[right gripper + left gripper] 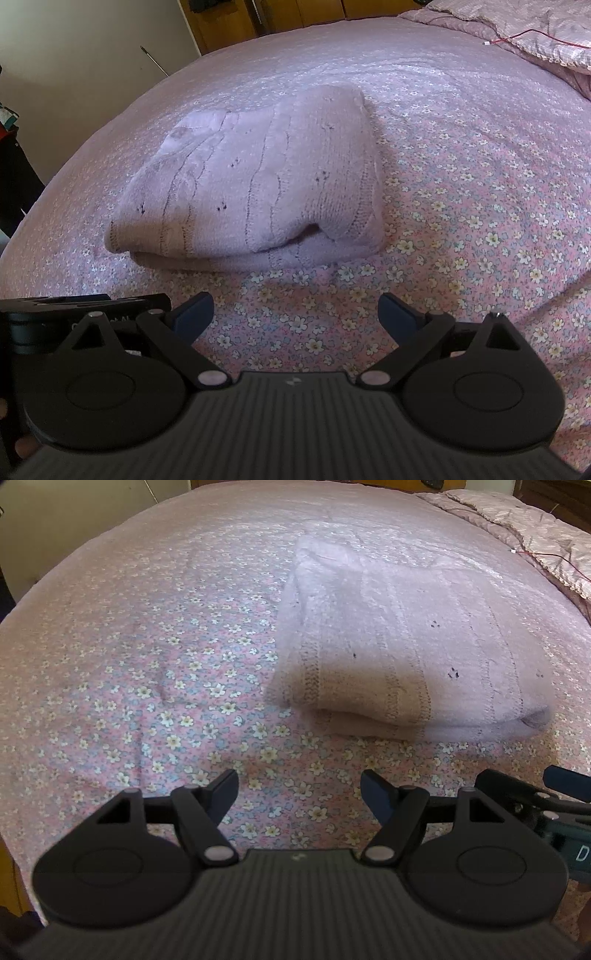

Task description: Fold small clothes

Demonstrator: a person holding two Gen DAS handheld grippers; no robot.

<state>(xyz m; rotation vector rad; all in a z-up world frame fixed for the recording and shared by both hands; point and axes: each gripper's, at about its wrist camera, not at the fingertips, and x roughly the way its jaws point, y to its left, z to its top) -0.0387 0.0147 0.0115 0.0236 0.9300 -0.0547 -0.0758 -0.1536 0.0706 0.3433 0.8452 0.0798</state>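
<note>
A pale lilac knitted garment point(402, 646) lies folded in a thick bundle on the floral bedsheet point(147, 672). In the right wrist view the garment point(258, 184) sits ahead and left of centre, its folded edge facing me. My left gripper point(299, 790) is open and empty, hovering over the sheet short of the garment's near edge. My right gripper point(295, 314) is open and empty, also short of the garment. The right gripper's body shows at the right edge of the left wrist view point(535, 801).
A quilted pink blanket point(524, 528) with a red cable point(532, 35) lies at the far right of the bed. A wall and wooden furniture point(295, 14) stand beyond the bed. The bed edge drops off at the left point(14, 635).
</note>
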